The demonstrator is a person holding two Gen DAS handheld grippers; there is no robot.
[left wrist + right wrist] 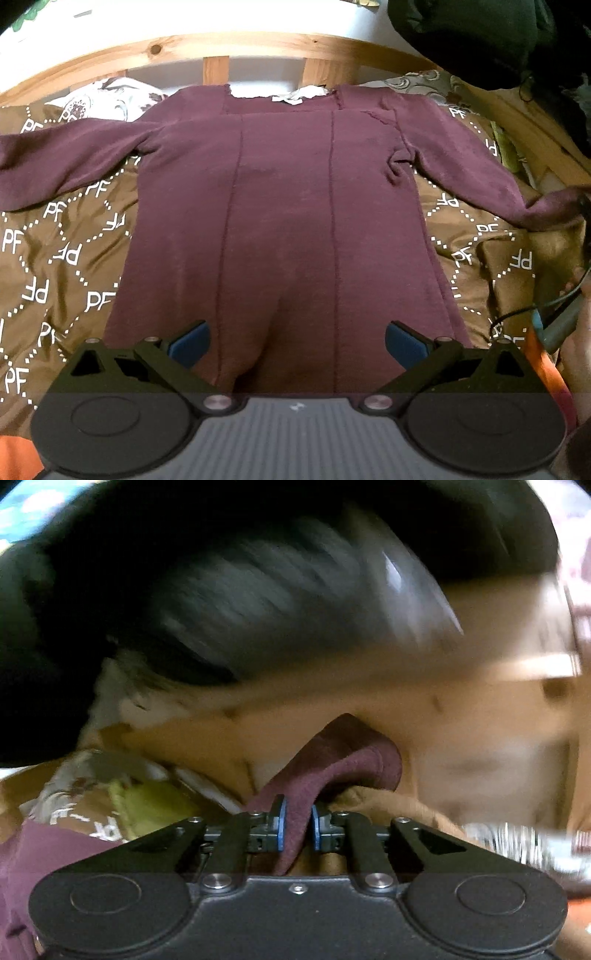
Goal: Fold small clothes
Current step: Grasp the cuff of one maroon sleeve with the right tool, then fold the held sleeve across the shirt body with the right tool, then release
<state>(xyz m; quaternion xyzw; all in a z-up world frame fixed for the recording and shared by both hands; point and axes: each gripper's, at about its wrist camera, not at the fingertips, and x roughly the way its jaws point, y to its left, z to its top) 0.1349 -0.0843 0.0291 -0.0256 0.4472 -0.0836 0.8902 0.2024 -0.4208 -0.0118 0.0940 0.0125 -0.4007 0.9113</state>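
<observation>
A maroon long-sleeved top (284, 206) lies flat on a brown bedspread (59, 266), neckline far, both sleeves spread out. My left gripper (297, 345) is open and empty, hovering over the hem with blue pads (190, 345) wide apart. My right gripper (297, 827) is shut on the cuff of the right sleeve (332, 764). In the left wrist view that sleeve end (550, 210) is pulled out to the far right edge, where the right gripper is barely visible.
A wooden headboard (221, 48) runs along the far side. A patterned pillow (107, 98) lies at far left. A dark bulky object (480, 33) fills the upper right. A black cable (535, 306) hangs at the right. The right wrist view is motion-blurred.
</observation>
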